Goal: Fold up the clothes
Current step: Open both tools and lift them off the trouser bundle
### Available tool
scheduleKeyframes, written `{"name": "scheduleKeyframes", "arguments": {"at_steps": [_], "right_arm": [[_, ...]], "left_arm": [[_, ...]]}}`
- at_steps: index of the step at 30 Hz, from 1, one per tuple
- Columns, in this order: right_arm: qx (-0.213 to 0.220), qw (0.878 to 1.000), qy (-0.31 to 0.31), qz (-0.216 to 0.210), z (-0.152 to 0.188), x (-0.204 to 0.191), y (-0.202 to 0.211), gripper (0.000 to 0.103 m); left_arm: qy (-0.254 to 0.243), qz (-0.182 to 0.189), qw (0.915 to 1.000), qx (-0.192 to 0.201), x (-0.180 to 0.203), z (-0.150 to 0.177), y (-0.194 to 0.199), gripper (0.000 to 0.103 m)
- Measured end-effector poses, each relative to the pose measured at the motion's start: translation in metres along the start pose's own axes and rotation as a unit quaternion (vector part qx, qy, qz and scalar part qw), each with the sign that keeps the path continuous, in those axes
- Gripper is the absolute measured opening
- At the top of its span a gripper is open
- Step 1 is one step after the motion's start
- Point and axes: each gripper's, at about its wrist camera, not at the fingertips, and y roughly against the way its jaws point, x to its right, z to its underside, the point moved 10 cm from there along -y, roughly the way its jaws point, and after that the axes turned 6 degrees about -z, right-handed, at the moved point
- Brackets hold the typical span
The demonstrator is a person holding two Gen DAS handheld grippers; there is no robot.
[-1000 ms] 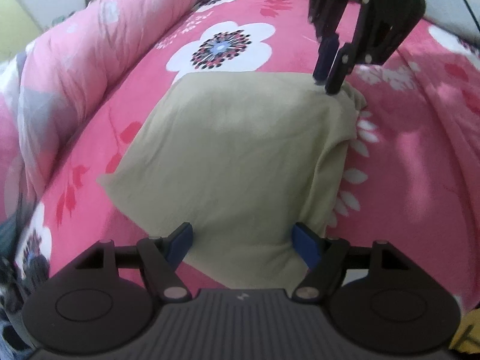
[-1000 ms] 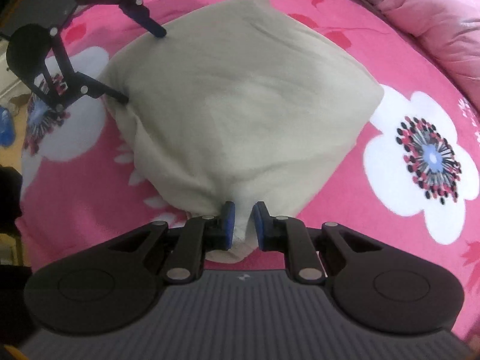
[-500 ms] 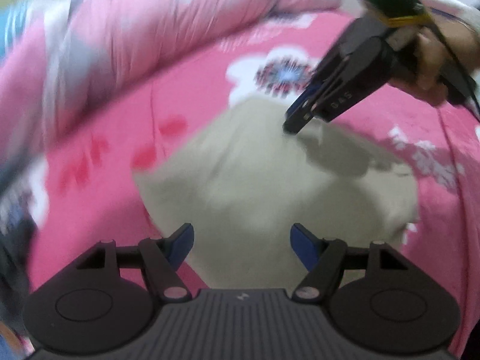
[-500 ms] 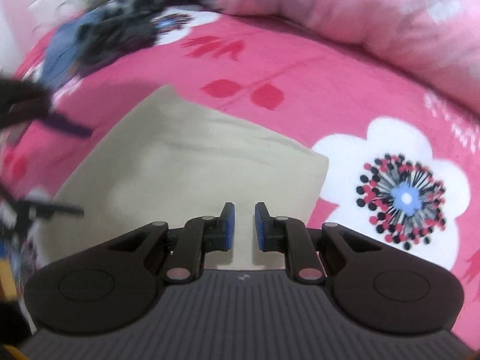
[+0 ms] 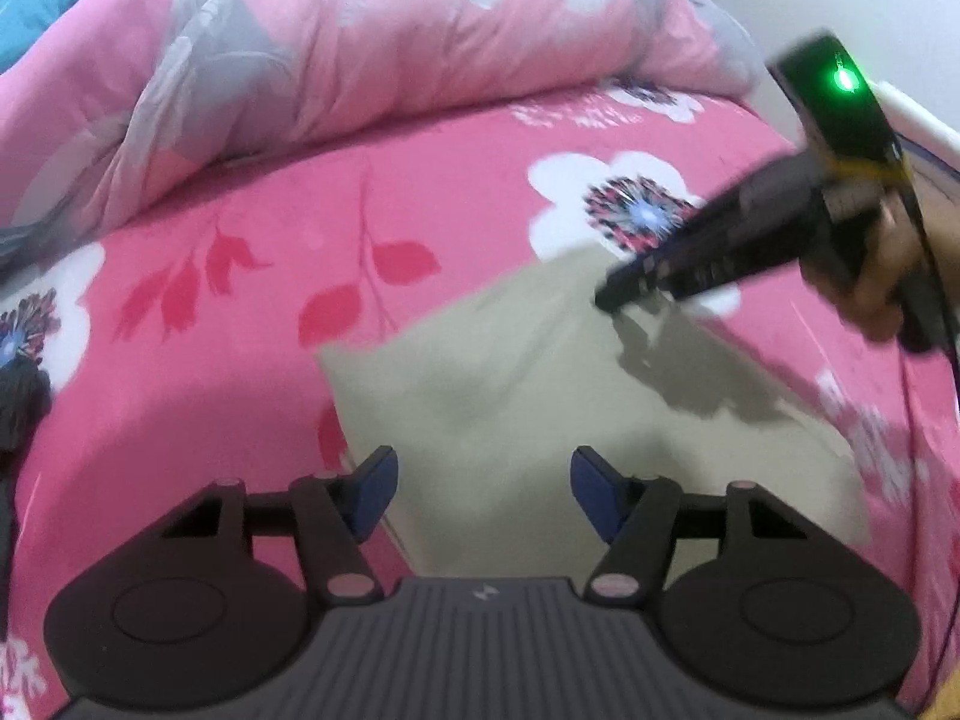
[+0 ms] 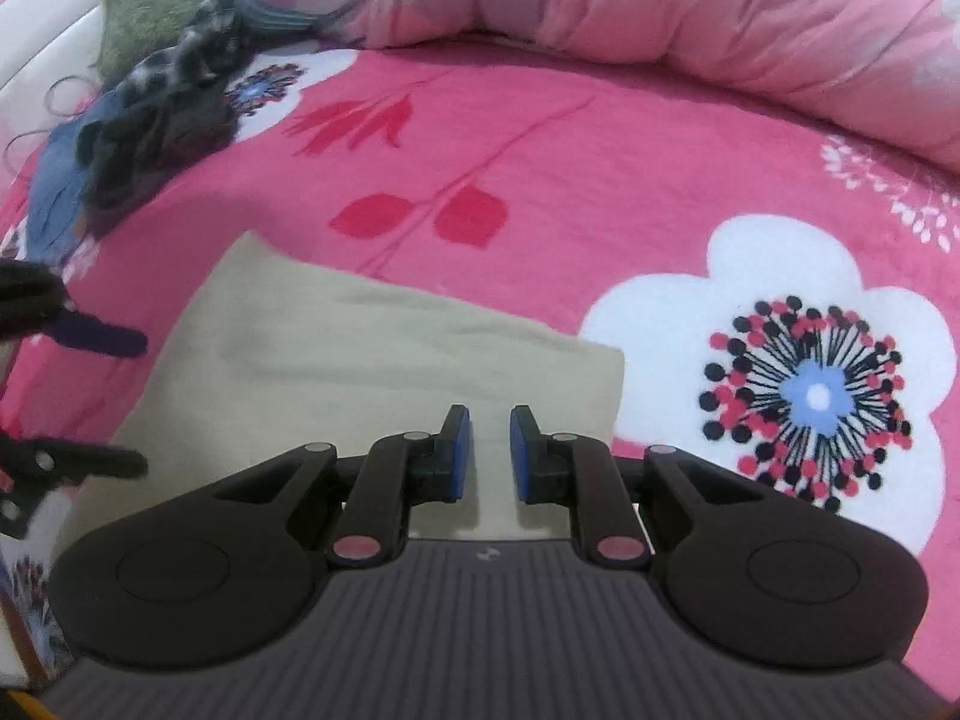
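In the left wrist view the left gripper is pointing down at the beige folded cloth in the lower middle of the frame, its jaws closing with nothing gripped, while the right gripper, held by a hand at the right edge, is keeping a narrow gap above the cloth's far corner.

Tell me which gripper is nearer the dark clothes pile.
Left. The left gripper hovers at the beige cloth's edge facing the dark clothes pile; the right gripper hovers over the cloth's opposite part.
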Motion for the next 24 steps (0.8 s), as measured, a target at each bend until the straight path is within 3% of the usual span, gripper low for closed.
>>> {"name": "scheduleKeyframes", "arguments": {"at_steps": [4,10,13,18,24], "right_arm": [[-0.001,0.999,-0.045,-0.011,0.0,0.008,-0.019,0.012],[0.03,0.997,-0.069,-0.013,-0.013,0.011,0.0,0.015],[0.015,0.996,-0.091,-0.004,-0.009,0.019,-0.015,0.014],[0.016,0.996,-0.082,0.009,-0.011,0.013,-0.008,0.015],[0.014,0.997,-0.063,-0.032,0.005,-0.016,0.04,0.016]], "left_arm": [[0.006,-0.006,0.9998,-0.017,-0.009,-0.001,-0.032,0.063],[0.006,-0.007,0.9999,-0.007,-0.012,-0.006,-0.026,0.065],[0.003,-0.014,0.9998,-0.015,-0.014,-0.003,-0.034,0.065],[-0.014,-0.036,0.9992,-0.012,-0.012,-0.003,-0.021,0.065],[-0.037,-0.027,0.9989,-0.002,-0.003,0.013,0.028,0.068]]}}
